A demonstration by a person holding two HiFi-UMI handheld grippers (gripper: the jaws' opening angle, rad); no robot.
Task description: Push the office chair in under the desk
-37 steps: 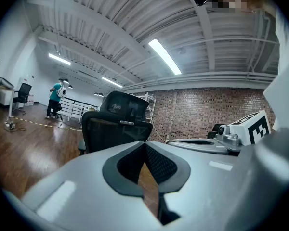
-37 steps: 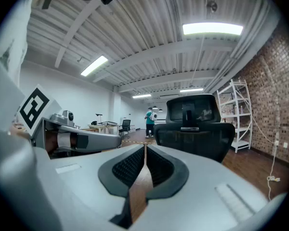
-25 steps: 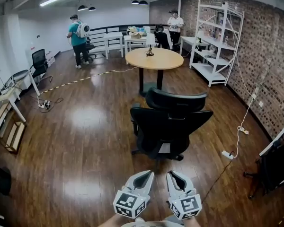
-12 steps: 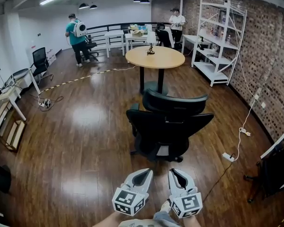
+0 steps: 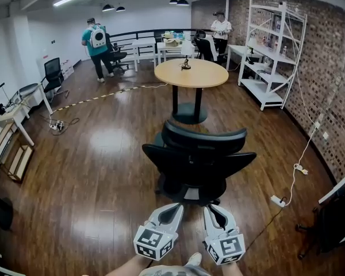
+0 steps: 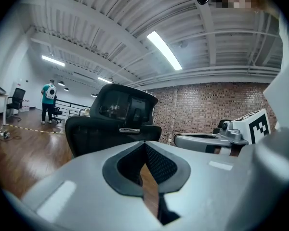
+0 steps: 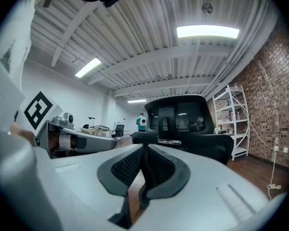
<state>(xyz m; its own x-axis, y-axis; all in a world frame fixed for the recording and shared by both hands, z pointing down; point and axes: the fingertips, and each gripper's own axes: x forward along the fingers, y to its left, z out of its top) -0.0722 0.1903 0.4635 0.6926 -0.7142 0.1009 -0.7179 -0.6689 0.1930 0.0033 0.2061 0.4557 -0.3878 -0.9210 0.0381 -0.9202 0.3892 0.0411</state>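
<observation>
Centre of the head view: black mesh-backed office chair with headrest point(image 5: 195, 163), backrest turned toward the bottom edge, standing on dark wood plank floor point(image 5: 98, 171). Just above it in the frame: round light-wood pedestal table point(image 5: 191, 72), chair near its base but not tucked under the top. Bottom centre, side by side, short of the chair: grey left gripper point(image 5: 173, 207), jaws pressed together on nothing; grey right gripper point(image 5: 210, 209), tips barely touching, jaws opening, nothing between.
</observation>
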